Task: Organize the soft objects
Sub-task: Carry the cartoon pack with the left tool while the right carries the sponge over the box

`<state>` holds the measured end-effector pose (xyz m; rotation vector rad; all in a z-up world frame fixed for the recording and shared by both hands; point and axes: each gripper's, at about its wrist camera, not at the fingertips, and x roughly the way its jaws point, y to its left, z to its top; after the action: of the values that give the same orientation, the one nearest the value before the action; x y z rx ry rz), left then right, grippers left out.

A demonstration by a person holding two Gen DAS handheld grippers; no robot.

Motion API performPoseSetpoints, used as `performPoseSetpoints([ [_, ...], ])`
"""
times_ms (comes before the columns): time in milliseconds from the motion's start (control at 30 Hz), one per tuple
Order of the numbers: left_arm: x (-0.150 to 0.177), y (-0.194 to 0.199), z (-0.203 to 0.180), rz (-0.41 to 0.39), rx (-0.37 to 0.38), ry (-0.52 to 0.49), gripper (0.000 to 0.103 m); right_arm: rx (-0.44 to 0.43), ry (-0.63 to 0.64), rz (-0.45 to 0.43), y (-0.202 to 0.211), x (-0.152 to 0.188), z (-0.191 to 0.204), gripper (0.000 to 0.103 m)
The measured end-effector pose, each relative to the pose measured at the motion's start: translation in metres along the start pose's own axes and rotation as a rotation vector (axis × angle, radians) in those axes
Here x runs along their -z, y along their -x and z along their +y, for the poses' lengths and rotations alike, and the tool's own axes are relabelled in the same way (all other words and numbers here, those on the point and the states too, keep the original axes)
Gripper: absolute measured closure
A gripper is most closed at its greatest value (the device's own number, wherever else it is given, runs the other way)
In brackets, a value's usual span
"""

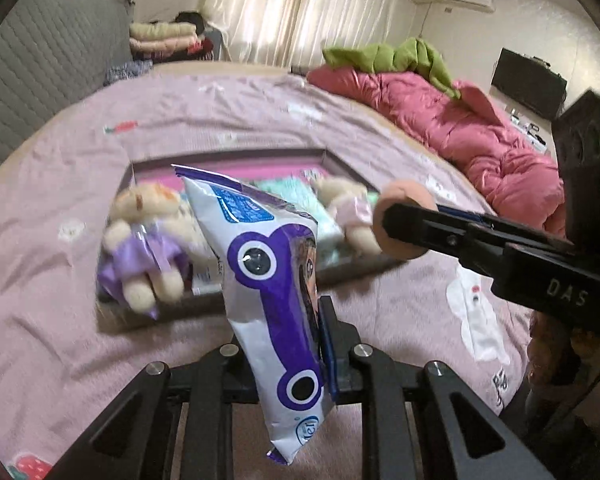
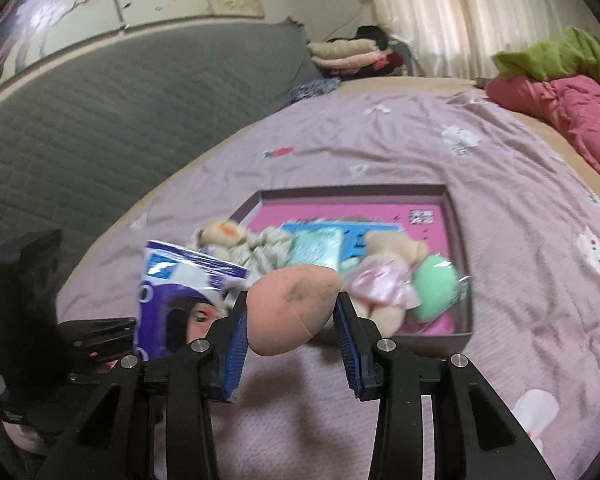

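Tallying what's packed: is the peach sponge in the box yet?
Out. The peach sponge is clamped in the right claw, above the bedspread, short of the box.

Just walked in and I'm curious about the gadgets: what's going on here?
A person is sorting soft things into a shallow pink-bottomed box on the bed. The left claw grips a white-and-purple plastic wipes pack; the right claw holds a peach egg-shaped sponge. Both hover near the box, which already holds two small plush bears and a mint-green sponge.
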<state>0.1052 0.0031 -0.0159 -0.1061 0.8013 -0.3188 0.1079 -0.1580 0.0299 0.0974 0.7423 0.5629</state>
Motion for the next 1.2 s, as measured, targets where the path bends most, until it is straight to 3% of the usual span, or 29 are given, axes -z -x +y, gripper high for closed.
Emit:
performPoseSetpoints([
  [333,-0.022,-0.006,0.014,-0.041,0.011,0.010,0.081,0.079,-0.036,-0.088,0.008,-0.017,-0.016,0.061],
  [567,-0.033,-0.018,0.023,-0.036,0.033,0.027,0.081,0.103,-0.069,-0.094,0.004,-0.022,-0.026,0.061],
  [1200,-0.056,-0.057,0.037,0.011,0.071,0.068,0.081,0.188,-0.006,-0.126,0.003,-0.042,-0.041,0.061],
])
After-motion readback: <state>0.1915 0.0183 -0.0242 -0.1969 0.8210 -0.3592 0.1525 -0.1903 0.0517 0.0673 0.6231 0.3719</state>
